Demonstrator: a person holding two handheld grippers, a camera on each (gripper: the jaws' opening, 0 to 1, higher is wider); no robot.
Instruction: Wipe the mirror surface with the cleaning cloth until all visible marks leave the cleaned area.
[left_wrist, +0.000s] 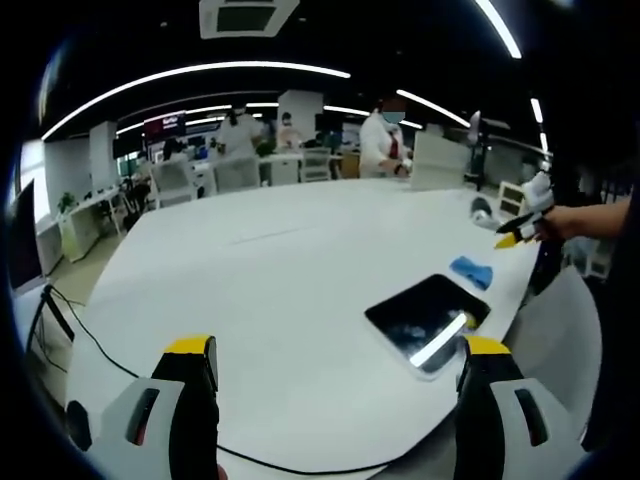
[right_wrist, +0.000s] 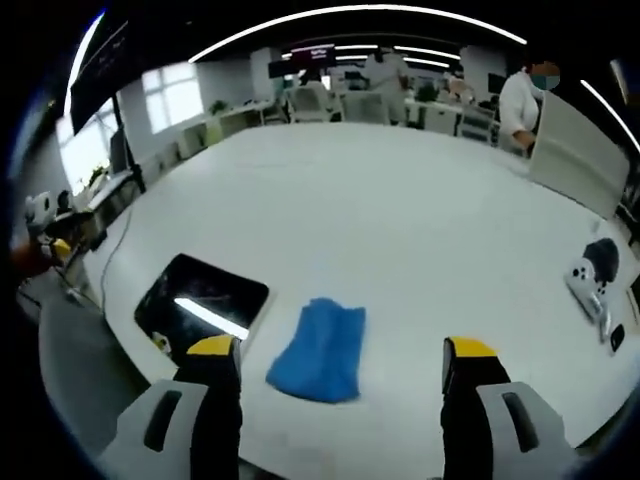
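A dark rectangular mirror (left_wrist: 427, 314) lies flat near the white table's edge, reflecting a ceiling light strip. Just beyond it rests a blue cleaning cloth (left_wrist: 472, 270). In the right gripper view the crumpled cloth (right_wrist: 320, 348) lies directly ahead, between the jaws, and the mirror (right_wrist: 200, 303) sits to its left. My left gripper (left_wrist: 335, 352) is open above the table, short of the mirror. My right gripper (right_wrist: 340, 352) is open with nothing held, hovering close to the cloth. The right gripper's yellow tips (left_wrist: 520, 232) also appear at the right in the left gripper view.
The large white table (left_wrist: 270, 270) spreads far ahead. A black cable (left_wrist: 90, 335) runs along its left edge. A white device and a dark object (right_wrist: 593, 275) lie at the right. People stand at desks behind, and a white partition (right_wrist: 580, 150) stands at the far right.
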